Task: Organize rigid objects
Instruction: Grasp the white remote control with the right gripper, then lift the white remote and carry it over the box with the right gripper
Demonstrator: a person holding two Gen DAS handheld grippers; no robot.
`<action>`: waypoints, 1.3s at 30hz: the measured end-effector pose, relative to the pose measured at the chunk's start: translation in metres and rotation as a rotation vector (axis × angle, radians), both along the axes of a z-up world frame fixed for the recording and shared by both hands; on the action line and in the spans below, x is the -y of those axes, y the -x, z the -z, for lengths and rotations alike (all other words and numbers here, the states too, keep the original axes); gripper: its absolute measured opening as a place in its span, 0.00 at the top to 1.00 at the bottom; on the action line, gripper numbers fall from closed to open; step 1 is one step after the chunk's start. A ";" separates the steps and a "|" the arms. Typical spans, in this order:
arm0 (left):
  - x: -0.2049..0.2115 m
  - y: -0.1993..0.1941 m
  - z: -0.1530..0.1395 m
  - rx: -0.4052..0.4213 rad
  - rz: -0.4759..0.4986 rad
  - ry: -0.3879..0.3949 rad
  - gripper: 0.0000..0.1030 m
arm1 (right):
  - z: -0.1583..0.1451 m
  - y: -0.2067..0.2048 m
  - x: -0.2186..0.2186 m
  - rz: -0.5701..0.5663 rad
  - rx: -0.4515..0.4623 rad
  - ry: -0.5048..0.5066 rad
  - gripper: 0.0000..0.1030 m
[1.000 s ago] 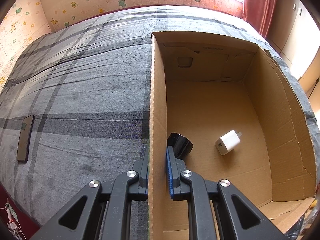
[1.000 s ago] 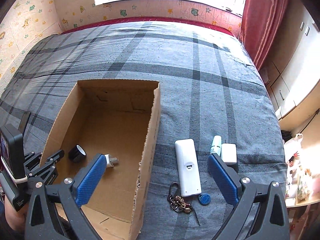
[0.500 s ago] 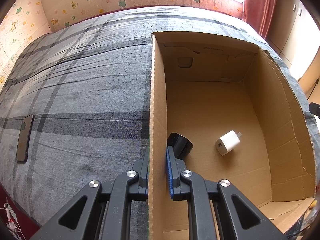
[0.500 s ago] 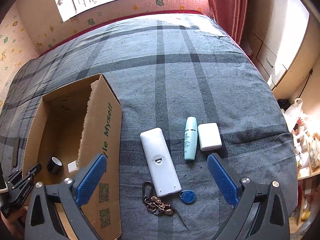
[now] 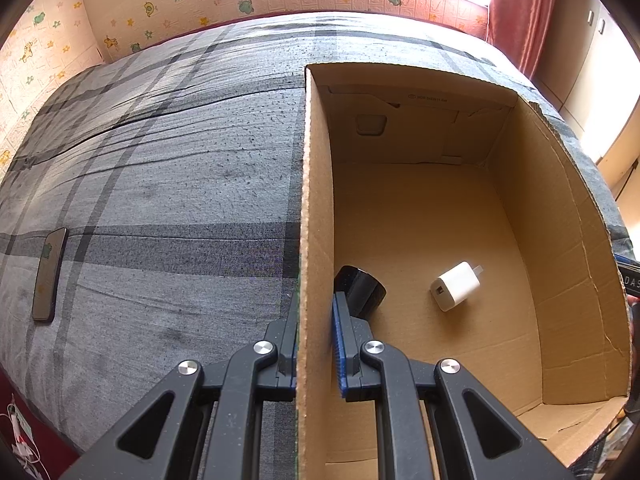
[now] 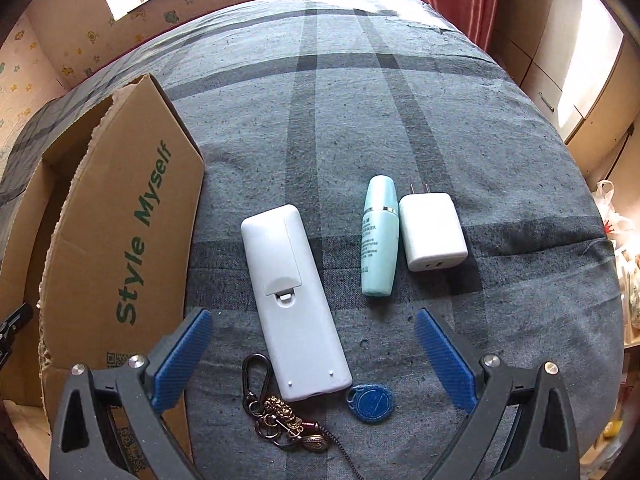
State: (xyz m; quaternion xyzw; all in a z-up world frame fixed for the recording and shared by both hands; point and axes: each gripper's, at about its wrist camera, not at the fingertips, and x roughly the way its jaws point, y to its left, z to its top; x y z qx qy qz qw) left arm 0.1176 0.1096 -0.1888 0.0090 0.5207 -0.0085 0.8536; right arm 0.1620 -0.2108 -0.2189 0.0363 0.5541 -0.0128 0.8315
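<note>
Right tongs [image 6: 312, 356] have dropped closer, spread over the stiff, light remote [image 6: 292, 300]; grip its long sides. Left tongs [image 5: 316, 332] pinch the box wall [image 5: 316, 200].

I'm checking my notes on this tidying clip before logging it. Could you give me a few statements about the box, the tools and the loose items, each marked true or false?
1. The left tool is shut on a side wall of the brown cardboard box. True.
2. The right tool holds the long white remote control. False: it is open, with the remote lying on the grey plaid bedspread between its fingers.
3. A small white plug adapter and a black round cap lie inside the box. True.
4. The pale teal bottle stands upright. False: it lies flat beside the larger white charger.
5. The blue key fob lies inside the box. False: it is on the bedspread.
</note>
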 end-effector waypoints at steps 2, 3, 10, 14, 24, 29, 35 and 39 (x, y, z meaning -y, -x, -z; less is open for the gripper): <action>0.000 0.000 0.000 0.000 0.000 -0.001 0.87 | 0.010 -0.003 -0.001 -0.012 -0.031 -0.006 0.02; 0.000 0.000 0.000 0.000 -0.001 0.001 0.87 | 0.014 -0.005 -0.001 -0.013 -0.047 -0.013 0.03; -0.002 -0.001 0.000 -0.002 -0.002 0.005 0.87 | 0.030 -0.017 -0.012 -0.055 -0.075 -0.021 0.22; -0.002 -0.001 0.000 -0.002 -0.005 0.005 0.87 | 0.040 -0.027 -0.020 -0.069 -0.070 0.017 0.34; -0.002 0.000 0.001 -0.002 -0.004 0.001 0.87 | 0.029 -0.029 -0.026 -0.061 -0.066 0.031 0.50; -0.001 -0.001 0.000 -0.003 -0.005 0.000 0.87 | 0.012 -0.015 -0.020 -0.054 -0.046 0.007 0.51; -0.001 -0.001 0.000 -0.002 -0.005 0.001 0.87 | -0.003 -0.008 -0.018 -0.042 -0.031 -0.007 0.52; -0.002 0.000 0.000 -0.002 -0.004 0.000 0.87 | -0.012 -0.006 -0.016 -0.034 -0.016 -0.020 0.52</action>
